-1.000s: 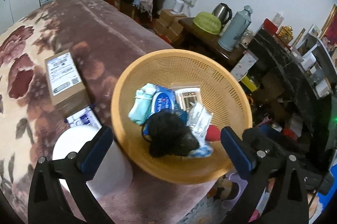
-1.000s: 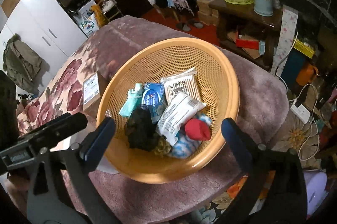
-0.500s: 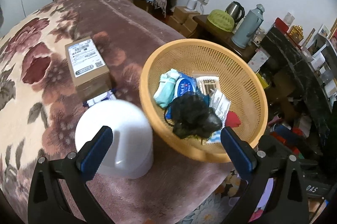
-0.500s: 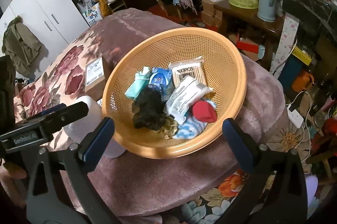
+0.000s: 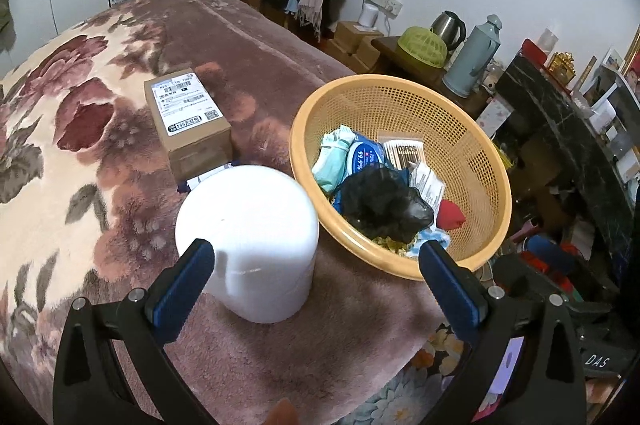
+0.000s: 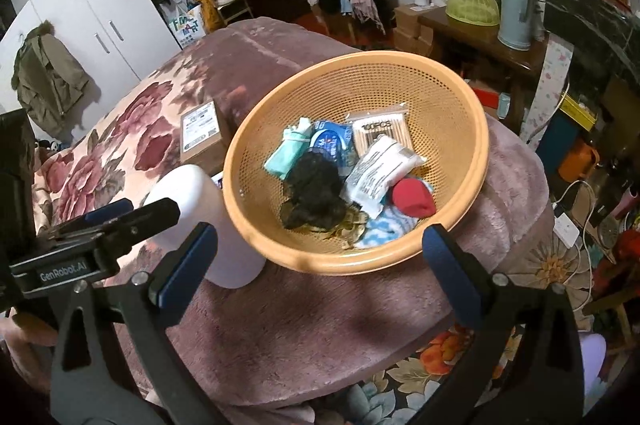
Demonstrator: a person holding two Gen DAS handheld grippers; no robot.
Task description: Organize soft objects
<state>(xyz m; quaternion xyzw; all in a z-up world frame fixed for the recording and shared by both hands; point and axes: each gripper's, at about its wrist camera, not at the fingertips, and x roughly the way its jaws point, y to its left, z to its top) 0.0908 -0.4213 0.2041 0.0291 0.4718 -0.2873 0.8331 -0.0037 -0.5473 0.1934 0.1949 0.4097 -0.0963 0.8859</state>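
Hovering above the blanket-covered bed with both tongs spread wide and carrying nothing: left tongs framing the white container, right tongs aiming at the near rim of the orange basket. Keeping the soft objects all together inside that basket, probably for sorting from one place: a black mesh puff lying on top in the middle, a red sock and a blue-white cloth toward the near wall, a teal cloth at the far left. Sharing the basket also with stiffer packets, such as a cotton swab bag and a white packet, so likely needing separation. Standing upright just beside the basket, the white container seeming to be waiting as the destination. Resting behind it, a cardboard box.
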